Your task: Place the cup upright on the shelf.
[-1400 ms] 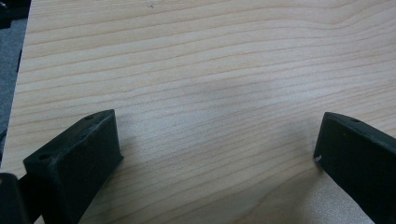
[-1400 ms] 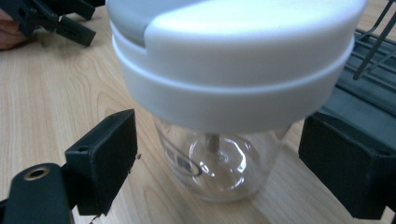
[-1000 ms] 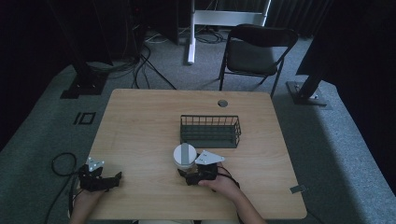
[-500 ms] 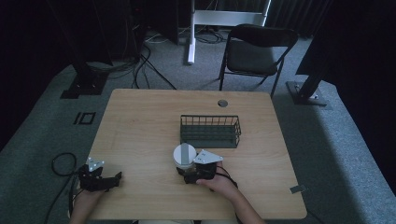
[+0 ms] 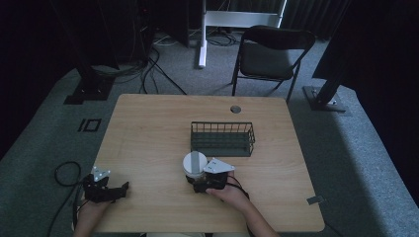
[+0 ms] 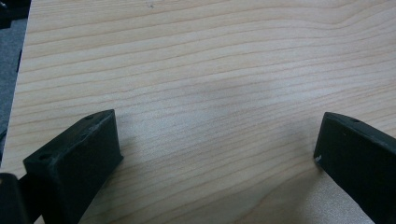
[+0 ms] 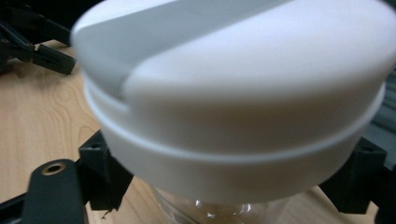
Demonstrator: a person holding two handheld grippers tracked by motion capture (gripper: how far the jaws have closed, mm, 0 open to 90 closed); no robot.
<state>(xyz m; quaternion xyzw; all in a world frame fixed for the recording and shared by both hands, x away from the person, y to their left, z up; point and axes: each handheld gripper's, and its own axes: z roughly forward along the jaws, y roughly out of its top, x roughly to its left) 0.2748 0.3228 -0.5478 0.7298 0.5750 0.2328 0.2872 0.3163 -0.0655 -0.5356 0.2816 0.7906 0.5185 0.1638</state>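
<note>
The right gripper (image 5: 196,183) stands at the near middle of the table (image 5: 148,133), its jaws set on either side of the clear body of a jar (image 5: 194,166) just beneath the white lid (image 7: 243,88); in the right gripper view the jaws flank the glass closely, but whether they press on it cannot be told. The jar stands upright on the table, just in front of the wire basket (image 5: 223,138) and apart from it. The left gripper (image 5: 116,190) rests near the front left corner, jaws spread wide over bare wood, holding nothing. Judged risks: the glass body is smooth and the lid overhangs the jaws, so a light grip may let the jar slide down until the lid rim catches on the jaws; an off-centre grip may tip the jar as it leaves the surface. If the jar is bound for the basket, a low carry may strike the near wall of the basket and push it along the table, as nothing holds it in place. The cable trailing from the right gripper lies close to the hand (image 5: 231,194) and may drag. The surface is pale wood-grain laminate, flat, with a round cable port (image 5: 235,109) near the far edge. The room is dim, with grey carpet, a black folding chair (image 5: 269,54) beyond the table, dark stands and loose cables (image 5: 158,59) on the floor
</note>
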